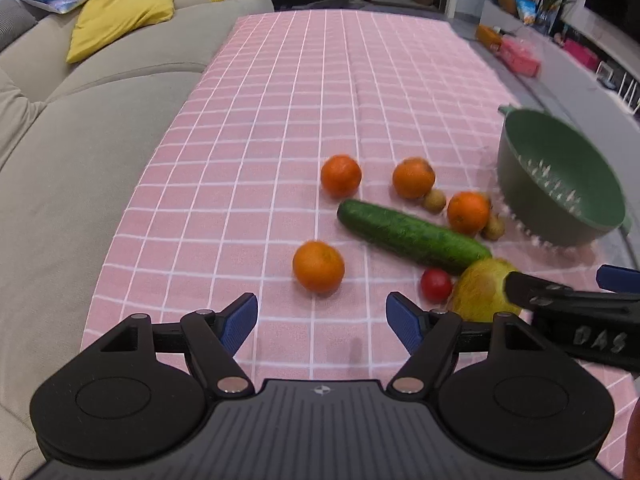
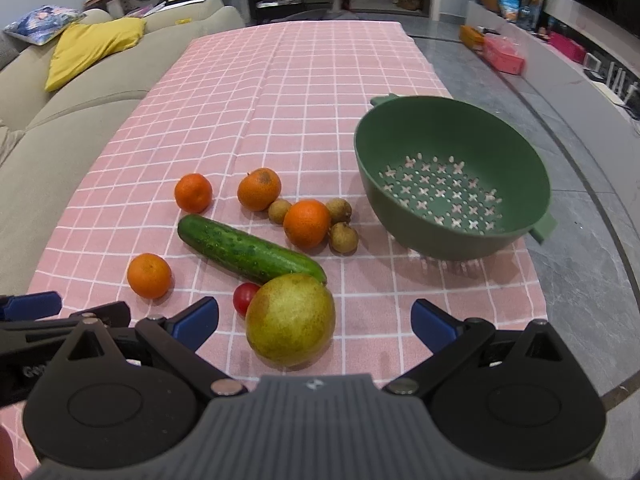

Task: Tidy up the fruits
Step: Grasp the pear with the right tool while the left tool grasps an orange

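So the table had a pink checked tablecloth (image 2: 304,80) over it. Sitting right on the cloth: a green colander (image 2: 452,184) off to the right, a cucumber (image 2: 248,252) lying diagonally, four oranges (image 2: 149,275) spread around it, three little brown longans (image 2: 343,237) bunched against one orange, a cherry tomato (image 2: 243,297), and a big yellow-green pear (image 2: 290,320) touching the cucumber's near end.

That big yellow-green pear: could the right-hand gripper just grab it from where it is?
Probably yes. The right gripper is open, the pear lies straight ahead between its fingers, though a cherry tomato crowds one side.
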`<act>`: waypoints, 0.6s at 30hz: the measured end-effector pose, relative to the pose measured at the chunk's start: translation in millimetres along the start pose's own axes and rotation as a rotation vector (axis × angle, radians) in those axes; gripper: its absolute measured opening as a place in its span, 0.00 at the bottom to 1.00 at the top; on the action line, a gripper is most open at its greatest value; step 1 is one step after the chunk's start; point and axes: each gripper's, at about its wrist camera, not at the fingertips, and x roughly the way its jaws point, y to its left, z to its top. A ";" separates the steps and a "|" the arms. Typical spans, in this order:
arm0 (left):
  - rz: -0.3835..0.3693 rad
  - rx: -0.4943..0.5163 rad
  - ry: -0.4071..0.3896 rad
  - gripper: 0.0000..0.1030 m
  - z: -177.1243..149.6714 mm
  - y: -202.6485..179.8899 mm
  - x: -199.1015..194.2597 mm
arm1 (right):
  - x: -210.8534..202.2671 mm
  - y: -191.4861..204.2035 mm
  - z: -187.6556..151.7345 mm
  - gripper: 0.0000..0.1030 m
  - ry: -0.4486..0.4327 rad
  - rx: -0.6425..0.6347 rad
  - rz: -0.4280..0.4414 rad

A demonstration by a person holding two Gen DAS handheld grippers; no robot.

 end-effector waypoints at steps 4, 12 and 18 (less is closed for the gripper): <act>0.006 0.003 0.004 0.85 8.4 8.5 6.2 | -6.3 -26.3 16.9 0.96 -0.051 0.047 -0.022; -0.024 0.006 0.036 0.85 24.4 17.9 31.5 | -3.5 -68.6 35.0 0.96 -0.020 0.208 0.069; -0.033 0.033 0.056 0.85 27.8 22.9 47.9 | 0.8 -55.3 32.3 0.96 0.010 0.150 0.101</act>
